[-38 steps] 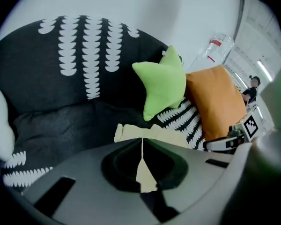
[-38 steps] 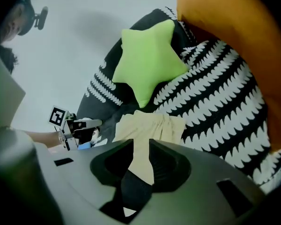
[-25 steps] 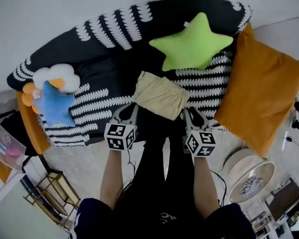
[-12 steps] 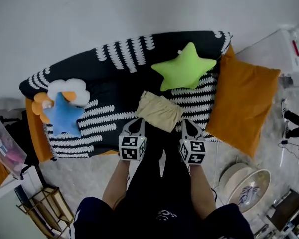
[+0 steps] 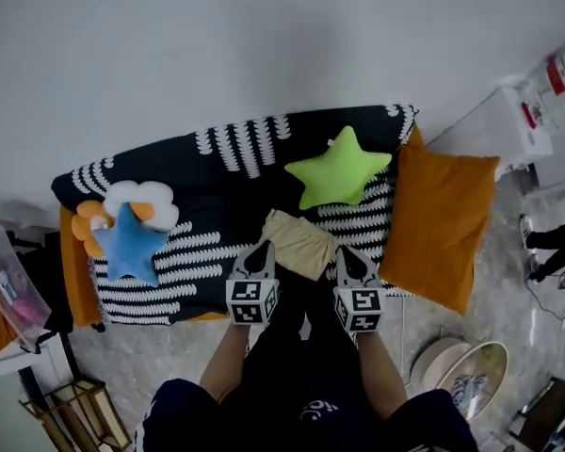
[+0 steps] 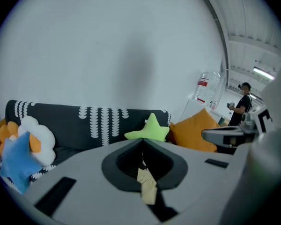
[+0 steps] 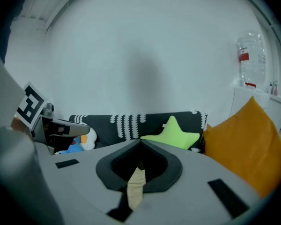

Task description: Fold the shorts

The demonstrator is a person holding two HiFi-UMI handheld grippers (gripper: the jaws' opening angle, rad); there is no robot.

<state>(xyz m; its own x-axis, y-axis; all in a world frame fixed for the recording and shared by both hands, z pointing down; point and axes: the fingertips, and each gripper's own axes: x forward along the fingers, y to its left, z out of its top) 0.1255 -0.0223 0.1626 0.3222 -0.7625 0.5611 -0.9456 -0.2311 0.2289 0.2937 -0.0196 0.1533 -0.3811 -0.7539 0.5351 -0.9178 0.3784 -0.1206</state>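
Observation:
The beige shorts point(image 5: 299, 241) hang folded over the front of the black-and-white sofa point(image 5: 228, 154), lifted by their near edge. My left gripper point(image 5: 262, 250) is shut on the shorts' left corner, and my right gripper point(image 5: 345, 253) is shut on the right corner. In the left gripper view a strip of beige shorts point(image 6: 146, 186) hangs pinched between the closed jaws of the left gripper point(image 6: 141, 143). The right gripper view shows the same: beige cloth point(image 7: 136, 187) trapped in the closed right gripper point(image 7: 140, 143). The rest of the shorts is hidden below the jaws there.
On the sofa lie a green star pillow point(image 5: 337, 169), a blue star pillow point(image 5: 127, 245) and a white cloud pillow point(image 5: 141, 201). An orange cushion point(image 5: 440, 224) leans at the right end. A round stool point(image 5: 471, 375) and a wire rack point(image 5: 71, 420) stand on the floor. A person point(image 6: 239, 108) stands far right.
Both grippers have risen together with the shorts' near edge in them. The shorts have come up off the seat, and the sofa looks smaller and farther below.

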